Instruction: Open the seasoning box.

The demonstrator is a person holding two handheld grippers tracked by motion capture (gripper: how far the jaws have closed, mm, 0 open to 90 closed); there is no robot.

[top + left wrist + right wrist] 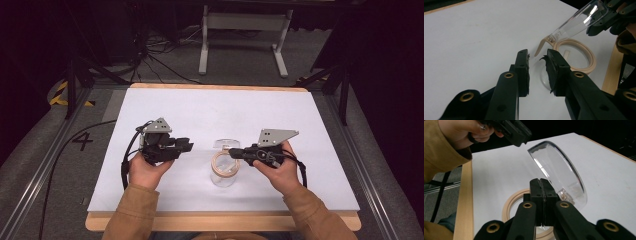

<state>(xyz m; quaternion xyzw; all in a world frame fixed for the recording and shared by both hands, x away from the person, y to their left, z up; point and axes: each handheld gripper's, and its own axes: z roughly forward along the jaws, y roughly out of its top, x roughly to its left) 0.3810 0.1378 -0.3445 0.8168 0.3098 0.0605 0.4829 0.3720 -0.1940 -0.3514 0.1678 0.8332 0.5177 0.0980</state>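
Two grippers work a clear round jar with a beige rubber-sealed rim [224, 167] at the middle of the white table [215, 107]. The right gripper [235, 151] (jaws clenched) holds its hinged clear lid [556, 170] raised; the left gripper [537, 65], released, hangs beside the jar. Next, likely, laying the lid fully back.

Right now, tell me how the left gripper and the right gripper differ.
The left gripper has a gap between its jaws with nothing in it; the right gripper has its jaws pressed together, apparently on the rim of the clear jar. The left gripper is away from the jar over bare white table; the right gripper is at the jar's beige ring, beside the raised clear lid. Both are black, hand-held, and carry a grey plate.
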